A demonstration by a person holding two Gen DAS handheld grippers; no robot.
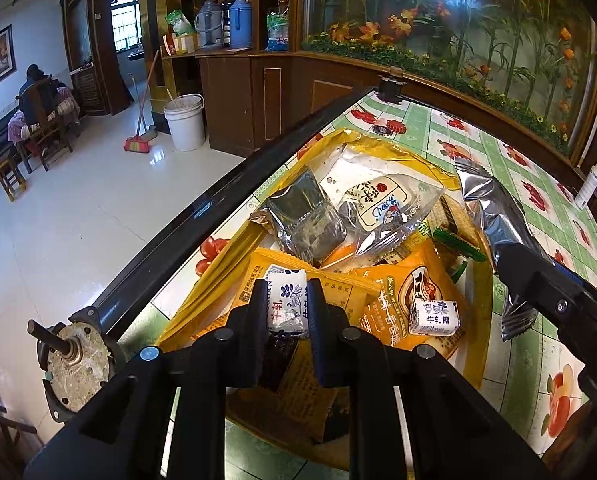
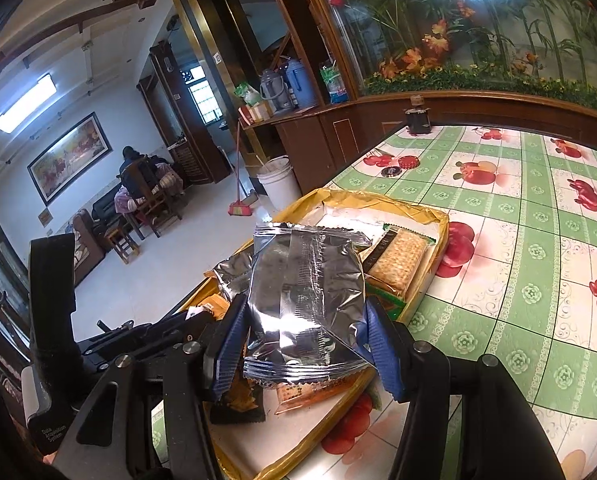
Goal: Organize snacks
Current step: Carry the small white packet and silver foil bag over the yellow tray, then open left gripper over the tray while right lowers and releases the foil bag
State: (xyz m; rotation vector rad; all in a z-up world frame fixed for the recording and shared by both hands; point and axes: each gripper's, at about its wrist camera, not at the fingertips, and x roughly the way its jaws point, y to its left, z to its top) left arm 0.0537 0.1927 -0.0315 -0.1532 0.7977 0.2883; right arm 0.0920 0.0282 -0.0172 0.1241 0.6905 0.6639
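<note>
Green-checked oilcloth printed with red fruit covered the surface (image 2: 498, 240), which stood in a tiled living room beside a wooden cabinet fronted by a flower mural. On it sat a shallow yellow tray (image 2: 378, 200) heaped with wrapped snacks.

The left tongs (image 1: 287, 312) were closed almost completely on a small white nougat candy (image 1: 286, 304), pinched across its short sides just above the tray's near end. A second candy (image 1: 434, 317) of the same kind lay on an orange packet (image 1: 398, 292) close by, and a clear bag (image 1: 382, 208) of pale sweets rested further back.

The right tongs (image 2: 306, 340) stood about half open, their blue pads pressed into both edges of a silver foil packet (image 2: 306, 292) held over the tray; the left view showed the same packet hanging at the tray's right side. Behind it a cracker pack (image 2: 398, 264) lay against the tray's far wall.

The candy looked light, firm and small, so a squeeze across its block-shaped middle should hold, though its twisted paper ends would give no purchase. The foil packet appeared light but puffy and slick, and its crinkled skin was already dented under the pads. Gripping it at the flat crimped seam would probably slip less than squeezing the air-filled body, and hard pressure might crush whatever was inside.
</note>
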